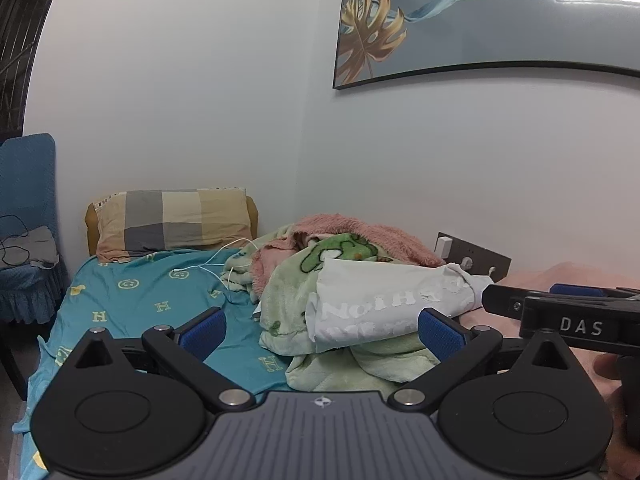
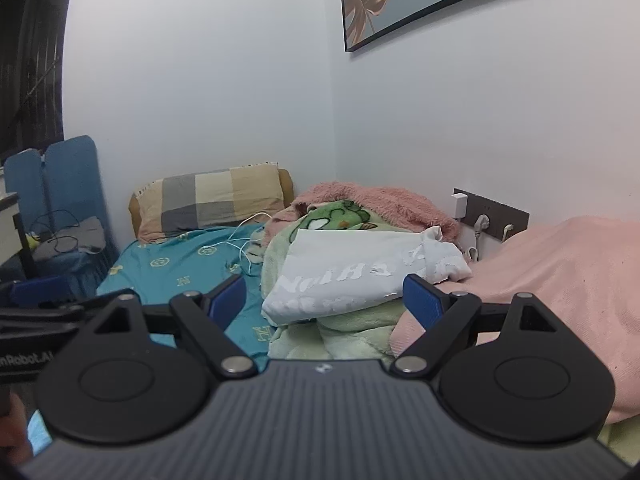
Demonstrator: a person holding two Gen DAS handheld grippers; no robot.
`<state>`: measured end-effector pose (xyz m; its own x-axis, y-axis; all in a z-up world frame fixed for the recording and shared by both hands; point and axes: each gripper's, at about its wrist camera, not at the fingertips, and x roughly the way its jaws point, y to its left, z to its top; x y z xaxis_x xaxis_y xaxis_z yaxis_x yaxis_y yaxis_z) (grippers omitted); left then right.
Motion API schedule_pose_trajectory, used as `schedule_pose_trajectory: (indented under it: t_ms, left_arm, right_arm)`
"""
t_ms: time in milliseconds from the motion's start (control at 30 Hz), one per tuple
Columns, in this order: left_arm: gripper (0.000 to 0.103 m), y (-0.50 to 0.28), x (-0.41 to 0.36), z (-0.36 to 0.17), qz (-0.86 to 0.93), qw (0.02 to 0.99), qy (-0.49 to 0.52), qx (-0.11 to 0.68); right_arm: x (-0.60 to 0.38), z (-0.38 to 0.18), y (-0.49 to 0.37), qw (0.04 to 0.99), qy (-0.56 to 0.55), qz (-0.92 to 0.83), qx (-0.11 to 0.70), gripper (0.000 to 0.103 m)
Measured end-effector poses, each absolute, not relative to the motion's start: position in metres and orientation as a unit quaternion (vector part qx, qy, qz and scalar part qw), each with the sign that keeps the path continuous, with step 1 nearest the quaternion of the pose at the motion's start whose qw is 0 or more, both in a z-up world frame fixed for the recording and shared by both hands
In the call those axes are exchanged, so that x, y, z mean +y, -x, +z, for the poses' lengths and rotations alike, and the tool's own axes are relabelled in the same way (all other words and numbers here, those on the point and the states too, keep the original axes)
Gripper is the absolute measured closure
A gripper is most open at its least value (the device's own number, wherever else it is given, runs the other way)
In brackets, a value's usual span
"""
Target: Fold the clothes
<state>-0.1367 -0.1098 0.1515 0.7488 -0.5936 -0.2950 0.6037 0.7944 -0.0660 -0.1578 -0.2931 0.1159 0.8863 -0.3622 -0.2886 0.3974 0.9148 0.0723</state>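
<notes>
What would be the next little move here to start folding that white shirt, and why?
Probably bring both grippers forward and down to the white shirt. Both the left gripper and the right gripper have their jaws open and hold nothing, and the shirt lies crumpled on the green blanket, untouched. It needs lifting onto the teal sheet to be spread flat.

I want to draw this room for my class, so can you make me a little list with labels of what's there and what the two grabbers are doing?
place: a bed with a teal sheet
clothes: white shirt with faded letters, lying on a green blanket
other bedding: pink blanket, checked pillow
extras: white cable on the sheet, blue chair beside the bed, picture on the wall
left gripper: open, holding nothing
right gripper: open, holding nothing
folding: not started yet
</notes>
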Motion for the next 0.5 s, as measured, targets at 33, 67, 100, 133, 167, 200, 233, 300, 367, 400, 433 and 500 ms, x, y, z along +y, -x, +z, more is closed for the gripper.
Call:
schedule_pose_trajectory:
  t_ms: [33,67,100,133,167,200,233,300,367,400,433,500]
  left_arm:
    - [0.000,0.137,-0.110,0.152,-0.319,0.935,-0.017,0.152]
    - [0.000,0.137,-0.109,0.152,-0.319,0.935,-0.017,0.152]
    - [0.000,0.137,-0.109,0.152,-0.319,0.935,-0.017,0.152]
    - [0.000,0.137,-0.108,0.152,-0.319,0.935,-0.016,0.152]
    - [0.000,0.137,-0.107,0.153,-0.318,0.936,-0.016,0.151]
    - [0.000,0.137,-0.107,0.153,-0.317,0.936,-0.017,0.150]
    - [0.000,0.137,-0.106,0.153,-0.316,0.937,-0.017,0.149]
    - [0.000,0.137,-0.104,0.154,-0.316,0.937,-0.015,0.148]
    - [0.000,0.136,-0.102,0.154,-0.316,0.937,-0.012,0.149]
    - [0.000,0.136,-0.102,0.154,-0.316,0.937,-0.011,0.149]
    - [0.000,0.136,-0.101,0.154,-0.316,0.937,-0.011,0.149]
    - [0.000,0.136,-0.100,0.155,-0.315,0.937,-0.011,0.148]
  right_arm:
    - [-0.293,0.116,0.158,0.969,-0.066,-0.194,0.137,0.016]
    - [-0.292,0.116,0.158,0.969,-0.067,-0.193,0.138,0.016]
    - [-0.291,0.117,0.157,0.969,-0.066,-0.194,0.139,0.016]
    - [-0.291,0.116,0.157,0.968,-0.065,-0.195,0.141,0.016]
    - [-0.290,0.116,0.157,0.968,-0.064,-0.195,0.142,0.016]
    - [-0.289,0.116,0.157,0.968,-0.062,-0.195,0.144,0.016]
    - [-0.287,0.116,0.156,0.968,-0.060,-0.195,0.146,0.016]
    - [-0.284,0.116,0.155,0.968,-0.054,-0.196,0.149,0.016]
    - [-0.282,0.117,0.155,0.968,-0.051,-0.196,0.150,0.016]
    - [-0.281,0.118,0.155,0.968,-0.050,-0.196,0.151,0.016]
    - [-0.280,0.118,0.155,0.968,-0.050,-0.197,0.151,0.016]
    - [-0.279,0.119,0.155,0.968,-0.049,-0.197,0.150,0.016]
